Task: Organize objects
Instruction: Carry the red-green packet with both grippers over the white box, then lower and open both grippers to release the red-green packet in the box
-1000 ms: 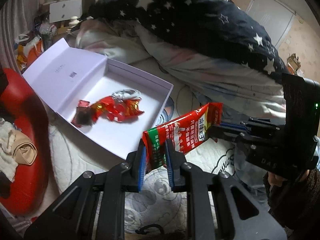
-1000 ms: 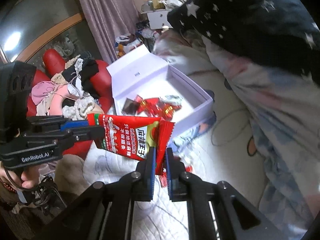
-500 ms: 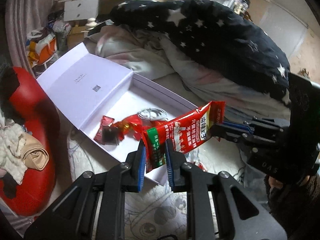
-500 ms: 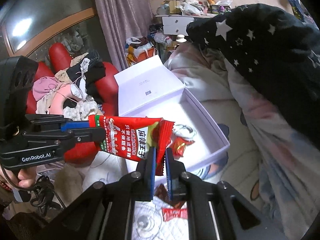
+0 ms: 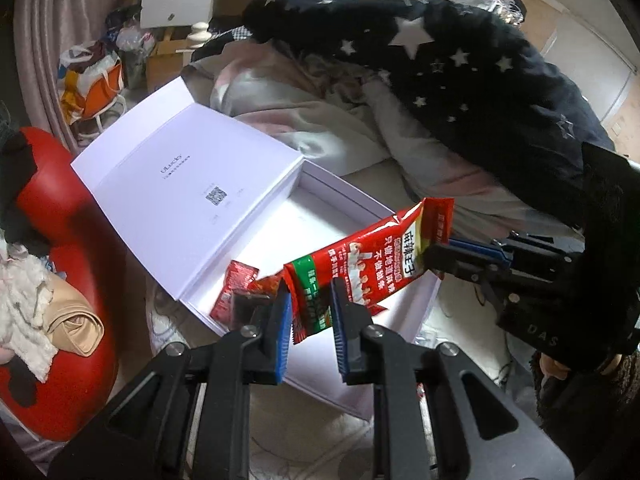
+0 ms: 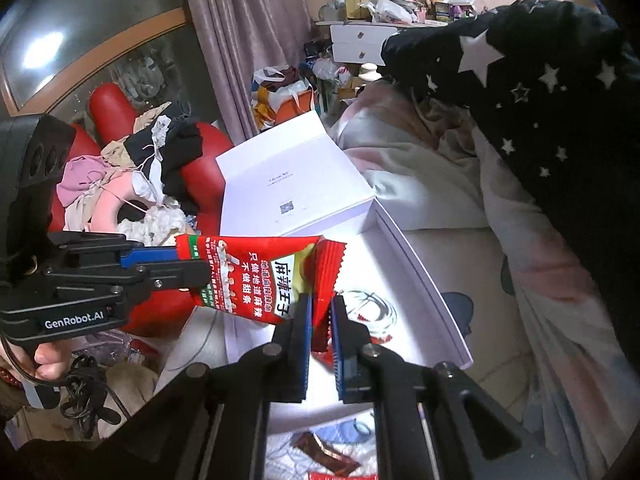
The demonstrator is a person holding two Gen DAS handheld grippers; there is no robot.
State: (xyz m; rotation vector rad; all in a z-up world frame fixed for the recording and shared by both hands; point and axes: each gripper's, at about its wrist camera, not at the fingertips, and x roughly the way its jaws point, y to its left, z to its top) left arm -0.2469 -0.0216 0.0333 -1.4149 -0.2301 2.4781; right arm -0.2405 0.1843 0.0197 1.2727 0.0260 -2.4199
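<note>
The left gripper (image 5: 310, 312) and the right gripper (image 6: 318, 322) are each clamped on one end of the same red snack packet (image 5: 368, 268), which hangs stretched between them. Compared with a second ago, both hands have carried it sideways: then the packet hung over the quilted bed cover, right of the box; now it sits in the lower centre of the left wrist view, directly above the open white box (image 5: 352, 200). That suggests the carrying step is nearly done and that lowering and releasing comes next. The box itself has grown larger and slid toward the frame centre, its raised lid (image 5: 188, 200) filling the middle left. The dark star-patterned blanket (image 5: 460, 68) has shifted toward the upper right. Small red wrappers (image 5: 236, 288) already in the box are now partly hidden behind the left fingers, and the coiled white cable (image 6: 372, 308) shows only in the right wrist view.
</note>
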